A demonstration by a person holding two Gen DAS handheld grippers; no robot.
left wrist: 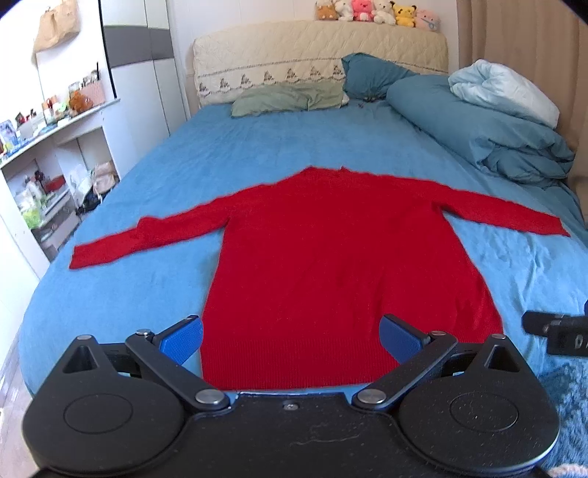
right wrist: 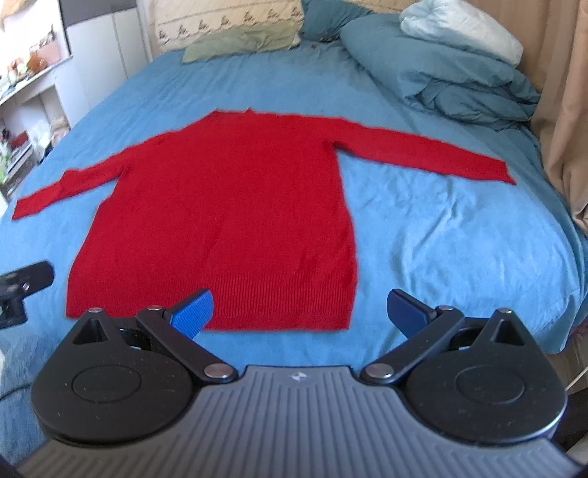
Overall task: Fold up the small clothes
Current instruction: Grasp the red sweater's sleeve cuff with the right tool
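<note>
On the bed with the light blue fleecy cover [left wrist: 154, 172], a bright red long-sleeved knit sweater [left wrist: 330, 257] is lying flat and unfolded. Its long axis is running from the foot of the bed toward the headboard: the ribbed hem is pointing at the cameras, the neckline is pointing away toward the cream quilted headboard [left wrist: 319, 59]. Both sleeves are stretching straight out sideways, one toward the white shelving unit [left wrist: 47, 176], the other toward the beige curtain [right wrist: 566, 110].

Left gripper [left wrist: 290, 340]: jaws are standing wide apart and holding nothing; the blue-padded fingers [left wrist: 182, 340] are framing the sweater's hem, which is lying just ahead of and between them. Whether they are touching the fabric cannot be told.

Right gripper [right wrist: 299, 314]: jaws are likewise spread wide and gripping nothing. It is sitting toward the sweater's right hem corner, so the left pad is overlapping the ribbed hem in view while the right pad is showing over bare cover, beside the garment.

Also lying on the bed: a sage green pillow [left wrist: 290, 97], a heaped teal duvet [left wrist: 488, 128] and a pale blue bundle [left wrist: 503, 88]. A row of plush toys [left wrist: 375, 11] is sitting atop the headboard.
</note>
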